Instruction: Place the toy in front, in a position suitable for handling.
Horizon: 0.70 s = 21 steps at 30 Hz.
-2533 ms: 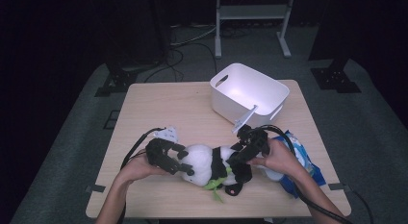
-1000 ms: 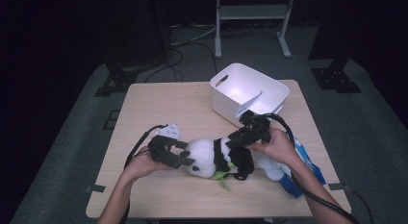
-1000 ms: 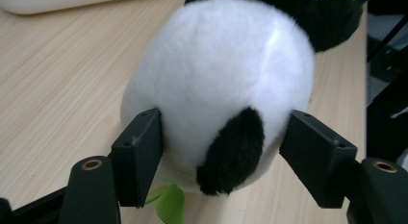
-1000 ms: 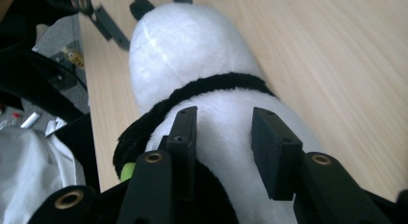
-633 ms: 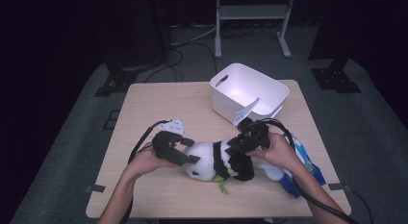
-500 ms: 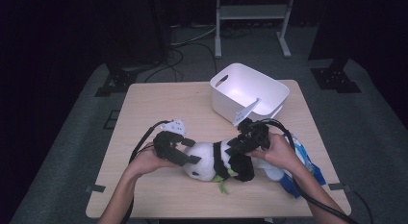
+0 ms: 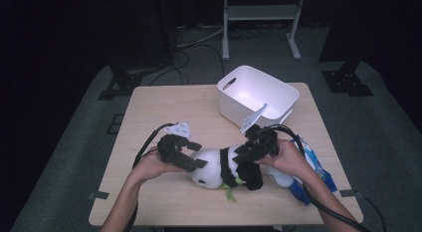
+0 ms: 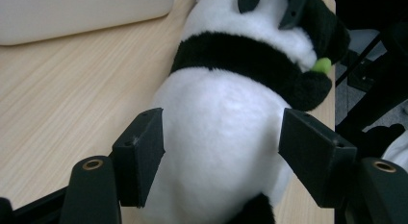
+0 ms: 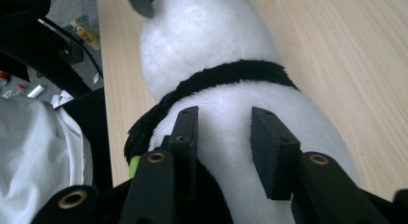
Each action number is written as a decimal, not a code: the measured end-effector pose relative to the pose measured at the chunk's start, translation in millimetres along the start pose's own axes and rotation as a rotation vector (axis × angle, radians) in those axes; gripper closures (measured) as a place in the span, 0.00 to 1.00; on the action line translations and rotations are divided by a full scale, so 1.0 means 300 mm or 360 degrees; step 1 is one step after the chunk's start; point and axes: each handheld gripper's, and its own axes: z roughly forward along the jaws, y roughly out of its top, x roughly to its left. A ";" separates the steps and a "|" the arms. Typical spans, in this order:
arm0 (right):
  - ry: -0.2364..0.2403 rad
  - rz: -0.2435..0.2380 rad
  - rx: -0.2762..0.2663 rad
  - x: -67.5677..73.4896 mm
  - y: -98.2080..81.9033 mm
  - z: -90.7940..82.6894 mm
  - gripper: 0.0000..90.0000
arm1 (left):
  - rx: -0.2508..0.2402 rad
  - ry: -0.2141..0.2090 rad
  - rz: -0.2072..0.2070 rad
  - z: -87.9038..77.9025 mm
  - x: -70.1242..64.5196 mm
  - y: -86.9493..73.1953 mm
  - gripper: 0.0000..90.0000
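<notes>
Near the front edge of the bench (image 7: 164, 117), a little right of its middle, the plush panda (image 7: 219, 165) lies on its side, not yet lifted. Both grippers are on it, so the grasp looks made and the carry not begun.

The left gripper (image 7: 191, 155) comes in from the left-hand side; in the left gripper view its fingers (image 8: 139, 154) stand apart around the white rounded end, the pads against the fur on both sides. The right gripper (image 7: 246, 155) comes from the right-hand side at the black band; in the right gripper view its fingers (image 9: 185, 137) pinch a fold of white fur, clamped on the toy.

A blue-and-white packet (image 7: 313, 167) lies just behind the right hand, by the right edge.

Farther back, near the far right corner, the white tub (image 7: 256, 95) stands with nothing visible inside. If the panda is meant for it, lifting, carrying and releasing all remain.
</notes>
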 end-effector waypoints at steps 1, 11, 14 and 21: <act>0.0007 -0.0009 0.0006 0.005 0.000 0.001 0.70 | 0.0005 -0.0001 -0.0003 0.001 0.000 0.002 0.35; 0.0114 -0.0085 -0.0010 0.066 0.038 -0.054 0.56 | 0.0069 -0.0087 -0.0044 0.031 -0.002 -0.042 0.35; 0.0029 -0.0042 -0.0019 0.046 0.045 -0.081 0.50 | 0.0094 -0.0111 -0.0023 0.024 -0.013 -0.055 0.35; 0.0128 0.0051 0.0064 0.004 0.019 -0.019 0.39 | 0.0118 -0.0168 -0.0017 0.011 -0.026 -0.052 0.32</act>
